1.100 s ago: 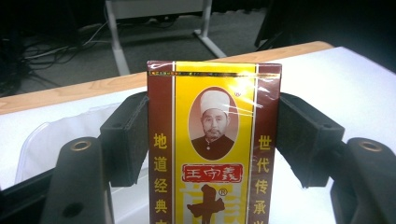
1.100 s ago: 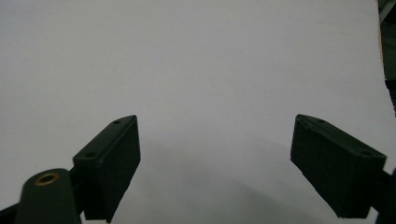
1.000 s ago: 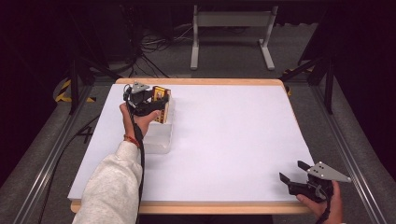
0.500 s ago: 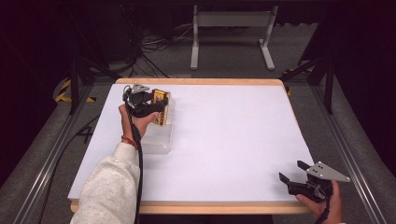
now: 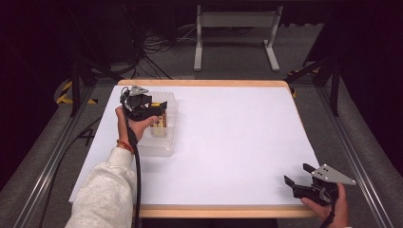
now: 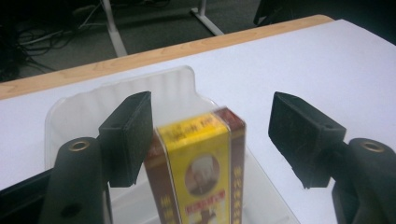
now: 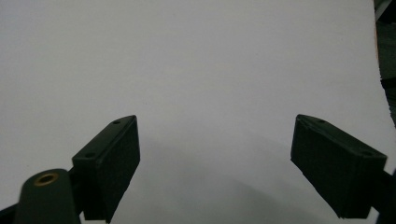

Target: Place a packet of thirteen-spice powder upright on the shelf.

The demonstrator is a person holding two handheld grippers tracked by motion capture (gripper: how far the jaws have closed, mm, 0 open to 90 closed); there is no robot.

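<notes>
Left gripper (image 6: 210, 135) spread, straddling yellow box (image 6: 198, 172) standing in clear tray (image 5: 164, 142) near surface's far-left corner; right gripper (image 5: 297, 183) spread, idling.

The yellow-and-maroon box (image 6: 201, 172) standing in the clear container (image 6: 116, 93) near the worktop's far left corner bears blurred print and a round portrait, none of it readable.
</notes>
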